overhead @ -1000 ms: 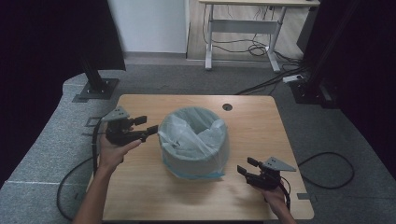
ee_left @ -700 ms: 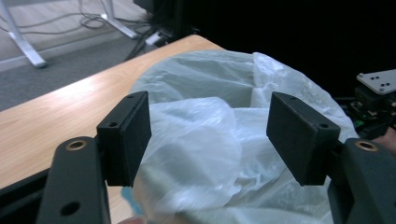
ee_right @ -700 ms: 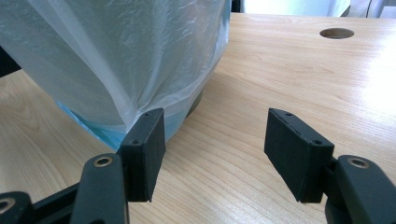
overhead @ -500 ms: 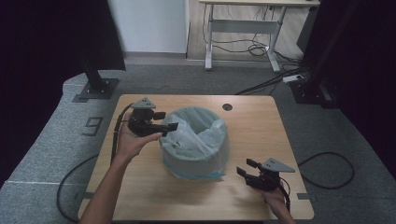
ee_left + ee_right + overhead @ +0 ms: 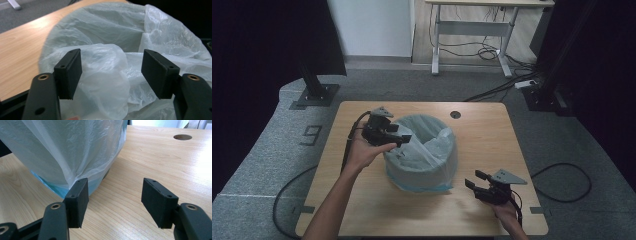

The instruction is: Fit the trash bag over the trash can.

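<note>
high view: above the table's near edge, facing forward-down, far from lined bin (image 5: 422,152)
left gripper view: close above bin's rim (shared)
right gripper view: low beside bin's base

bin (image 5: 424,176) body mostly hidden under the plastic liner (image 5: 422,150), only a blue strip shows at its base; bin floor can't be seen past the bunched film. left gripper view: liner (image 5: 130,32) cut off at top and right edges, small reddish bit at bottom edge unidentifiable. right gripper view: bin top cropped. high view: both forearms cut off at bottom edge
</note>
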{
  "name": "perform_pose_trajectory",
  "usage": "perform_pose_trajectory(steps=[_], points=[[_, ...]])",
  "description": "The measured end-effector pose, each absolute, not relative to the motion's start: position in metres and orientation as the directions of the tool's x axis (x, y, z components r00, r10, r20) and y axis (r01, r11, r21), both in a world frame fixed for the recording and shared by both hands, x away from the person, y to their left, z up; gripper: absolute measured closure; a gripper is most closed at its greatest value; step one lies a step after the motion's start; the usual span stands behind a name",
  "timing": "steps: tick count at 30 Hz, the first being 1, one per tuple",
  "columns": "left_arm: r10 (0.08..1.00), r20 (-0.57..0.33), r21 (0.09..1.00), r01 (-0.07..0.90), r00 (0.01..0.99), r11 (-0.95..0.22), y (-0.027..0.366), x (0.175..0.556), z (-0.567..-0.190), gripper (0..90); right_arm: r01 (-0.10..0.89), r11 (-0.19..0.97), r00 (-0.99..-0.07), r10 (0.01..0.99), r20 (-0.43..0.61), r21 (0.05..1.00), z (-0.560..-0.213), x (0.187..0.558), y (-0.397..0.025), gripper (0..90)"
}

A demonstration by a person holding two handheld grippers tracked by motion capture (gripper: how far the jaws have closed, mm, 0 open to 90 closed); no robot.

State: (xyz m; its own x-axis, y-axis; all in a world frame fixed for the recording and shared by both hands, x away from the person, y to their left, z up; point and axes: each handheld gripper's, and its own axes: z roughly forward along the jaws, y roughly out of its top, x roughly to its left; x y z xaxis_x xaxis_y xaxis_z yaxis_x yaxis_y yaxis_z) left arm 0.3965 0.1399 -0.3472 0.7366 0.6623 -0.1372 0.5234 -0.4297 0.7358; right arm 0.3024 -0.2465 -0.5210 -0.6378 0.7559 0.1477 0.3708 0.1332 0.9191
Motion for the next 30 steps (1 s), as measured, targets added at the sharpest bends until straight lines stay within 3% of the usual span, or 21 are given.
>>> perform_pose_trajectory(steps=[16,30], points=[[0.633,-0.115,0.616,0.555,0.765,-0.559,0.113,0.412,-0.359,33.6,0.368,0.133,-0.642,0.752,0.148,0.92,-0.52,0.303,-0.248,38.3],[0.637,-0.023,0.5,0.561,0.771,-0.66,0.093,0.417,-0.367,33.2,0.373,0.126,-0.639,0.753,0.157,0.919,-0.52,0.303,-0.25,38.3]])
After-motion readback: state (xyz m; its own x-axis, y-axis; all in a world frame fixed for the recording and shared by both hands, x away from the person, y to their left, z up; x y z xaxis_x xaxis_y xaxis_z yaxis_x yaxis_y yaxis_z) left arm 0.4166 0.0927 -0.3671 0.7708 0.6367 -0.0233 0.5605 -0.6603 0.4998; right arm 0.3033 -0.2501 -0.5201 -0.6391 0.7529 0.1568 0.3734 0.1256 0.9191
